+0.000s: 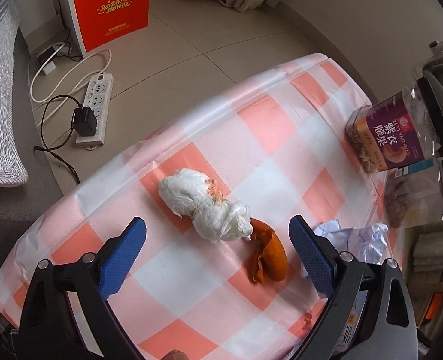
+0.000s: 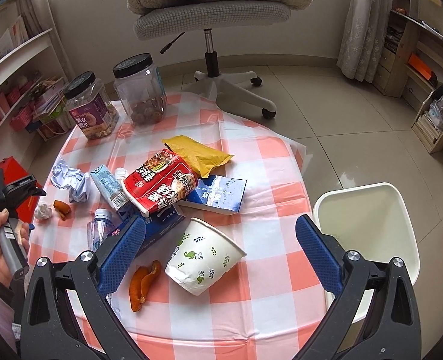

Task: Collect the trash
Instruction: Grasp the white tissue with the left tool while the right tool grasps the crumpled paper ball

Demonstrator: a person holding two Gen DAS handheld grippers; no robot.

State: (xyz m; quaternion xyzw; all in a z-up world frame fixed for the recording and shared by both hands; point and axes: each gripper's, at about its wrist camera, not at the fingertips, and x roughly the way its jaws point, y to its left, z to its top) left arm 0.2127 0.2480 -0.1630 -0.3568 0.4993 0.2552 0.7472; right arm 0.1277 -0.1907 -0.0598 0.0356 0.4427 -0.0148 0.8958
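Observation:
My left gripper (image 1: 218,241) is open above the checked tablecloth (image 1: 266,126), straddling a crumpled white tissue wad (image 1: 203,204) and an orange peel (image 1: 266,258). Crumpled white paper (image 1: 368,240) lies just right of it. My right gripper (image 2: 221,240) is open over a tipped paper cup with a leaf print (image 2: 203,258). An orange peel (image 2: 143,285) lies left of the cup. A red noodle packet (image 2: 161,186), yellow bag (image 2: 197,154), blue box (image 2: 218,195), milk carton (image 2: 108,186) and plastic bottle (image 2: 98,231) crowd the table middle. A white bin (image 2: 368,234) stands right of the table.
Two black-lidded snack jars (image 2: 90,106) (image 2: 141,90) stand at the table's far edge. An office chair (image 2: 215,15) stands beyond. Shelves (image 2: 416,60) line the walls. A power strip with cables (image 1: 95,108) and a red box (image 1: 110,6) are on the floor.

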